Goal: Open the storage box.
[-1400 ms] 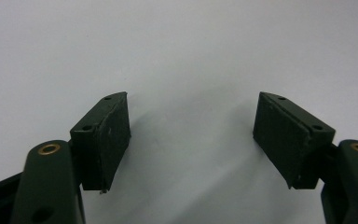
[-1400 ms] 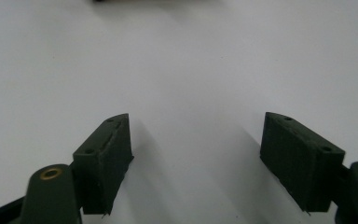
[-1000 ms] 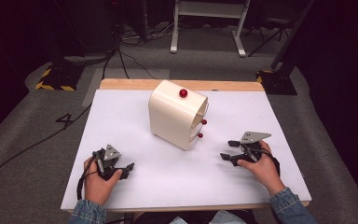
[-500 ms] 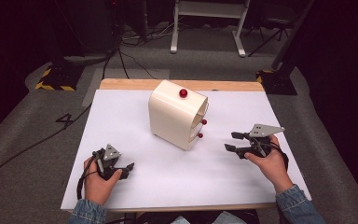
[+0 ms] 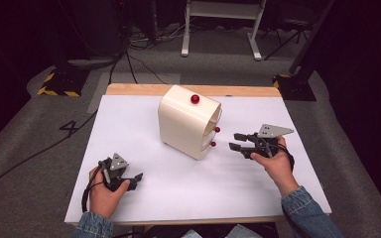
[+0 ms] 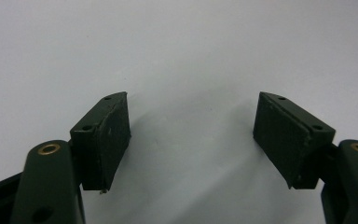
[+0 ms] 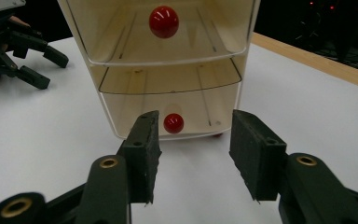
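A cream drawer cabinet [image 5: 188, 121] stands in the middle of the white table [image 5: 129, 129], with one red knob [image 5: 195, 98] on top and two red knobs [image 5: 217, 130] on its drawer fronts facing right. My right gripper [image 5: 235, 141] hovers open just right of those fronts. In the right gripper view its jaws [image 7: 193, 140] frame the lower drawer's knob [image 7: 173, 123], a short gap away; the upper knob [image 7: 163, 21] sits above. My left gripper [image 5: 135, 181] rests open at the front left, over bare table [image 6: 191, 56] with nothing between its pads [image 6: 107, 135].
The table's far edge is a wooden strip [image 5: 188, 89]. Beyond it lie grey carpet, cables, a yellow-and-black striped base [image 5: 57, 89] and white frame legs [image 5: 218, 29]. Bare table surface stretches in front of the cabinet between the two hands.
My right gripper has risen and moved forward and left, closing in on the drawer fronts. The left gripper and the cabinet have stayed put.
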Demonstrator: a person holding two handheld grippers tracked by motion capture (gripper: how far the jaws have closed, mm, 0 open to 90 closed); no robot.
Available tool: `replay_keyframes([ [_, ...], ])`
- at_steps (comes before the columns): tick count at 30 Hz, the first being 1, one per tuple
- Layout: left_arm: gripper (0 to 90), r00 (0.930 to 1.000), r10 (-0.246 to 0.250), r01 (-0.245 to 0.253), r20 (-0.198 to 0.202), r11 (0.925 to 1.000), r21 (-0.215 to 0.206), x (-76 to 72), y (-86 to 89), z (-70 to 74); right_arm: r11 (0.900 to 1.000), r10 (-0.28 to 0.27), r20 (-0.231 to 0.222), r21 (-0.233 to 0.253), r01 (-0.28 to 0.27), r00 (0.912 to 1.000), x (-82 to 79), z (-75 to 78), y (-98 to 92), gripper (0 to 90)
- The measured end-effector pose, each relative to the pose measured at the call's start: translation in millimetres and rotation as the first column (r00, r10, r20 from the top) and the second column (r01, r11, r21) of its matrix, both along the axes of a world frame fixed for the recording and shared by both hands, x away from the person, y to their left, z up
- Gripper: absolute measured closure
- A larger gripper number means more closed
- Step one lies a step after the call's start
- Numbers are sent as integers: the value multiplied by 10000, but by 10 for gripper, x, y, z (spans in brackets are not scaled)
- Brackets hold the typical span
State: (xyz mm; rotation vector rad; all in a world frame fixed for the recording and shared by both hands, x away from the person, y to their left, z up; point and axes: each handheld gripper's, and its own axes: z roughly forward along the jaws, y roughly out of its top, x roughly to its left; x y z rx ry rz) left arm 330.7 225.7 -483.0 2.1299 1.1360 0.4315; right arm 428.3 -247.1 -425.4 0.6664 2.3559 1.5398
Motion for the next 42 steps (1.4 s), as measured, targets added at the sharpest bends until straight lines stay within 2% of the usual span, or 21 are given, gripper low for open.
replay_keyframes([
  [7, 273, 10000, 10, -10, -31, 10000, 14, 3, 2, 3, 9985, 539, 154, -83, -538, 9984, 112, -148, 175, 617],
  [9, 273, 10000, 6, -6, -30, 10000, 21, 6, 3, 3, 9975, 703, 485, 12, -705, 9963, 120, -187, 224, 651],
  [12, 273, 10000, -4, 4, -42, 10000, 9, 8, 4, 3, 9950, 930, 154, 361, -935, 9955, 119, -261, 299, 662],
  [22, 272, 10000, 11, -11, -38, 10000, 5, 7, 2, 3, 9964, 703, 68, 461, -705, 9975, 156, -444, 386, 673],
  [28, 272, 10000, 5, -5, -19, 10000, 31, 7, 4, 4, 9959, 606, 9, 670, -605, 9982, 167, -504, 428, 687],
  [34, 272, 10000, 17, -17, -45, 10000, 13, 5, 2, 3, 9948, 503, -62, 894, -495, 9987, 186, -527, 420, 737],
  [42, 272, 10000, 29, -29, -61, 10000, -13, 4, 0, 3, 9966, 388, -63, 733, -383, 9992, 159, -506, 413, 738],
])
